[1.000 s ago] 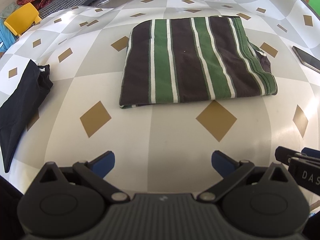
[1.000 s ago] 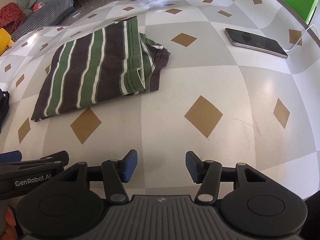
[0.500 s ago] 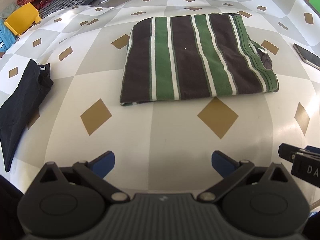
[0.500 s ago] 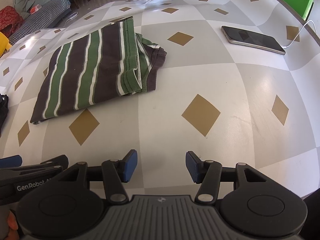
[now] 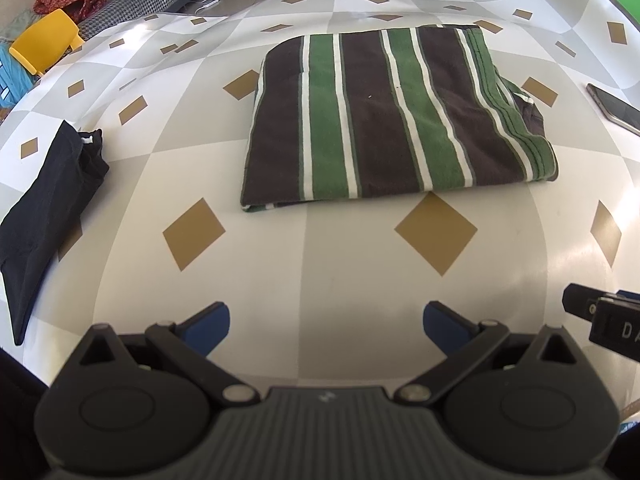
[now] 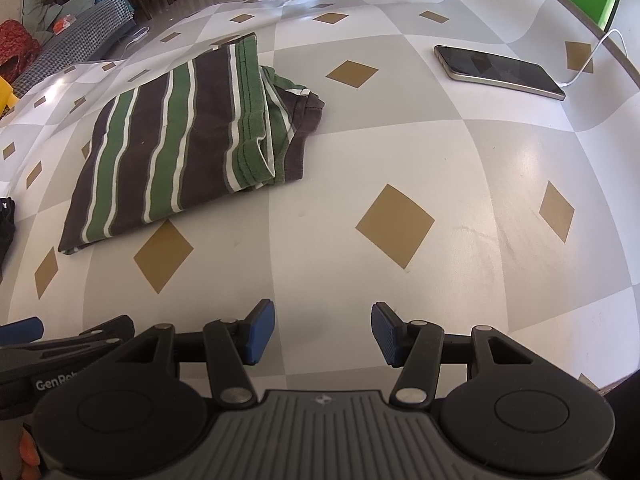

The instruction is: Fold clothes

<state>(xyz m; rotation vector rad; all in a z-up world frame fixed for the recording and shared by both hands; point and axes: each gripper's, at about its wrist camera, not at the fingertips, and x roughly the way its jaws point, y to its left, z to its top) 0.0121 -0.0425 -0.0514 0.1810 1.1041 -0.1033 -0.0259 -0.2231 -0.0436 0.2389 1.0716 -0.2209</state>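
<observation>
the striped shirt (image 5: pixel 396 120) lies folded flat on the checked tablecloth (image 5: pixel 344 264), well ahead of both grippers. the left gripper (image 5: pixel 326 322) hangs over bare cloth with its jaws wide and nothing between them; the right gripper (image 6: pixel 323 330) is likewise parted and empty. a dark garment (image 5: pixel 44 216), maybe trousers, lies off to the left, and a phone (image 6: pixel 500 72) rests on its cable at the far right.
</observation>
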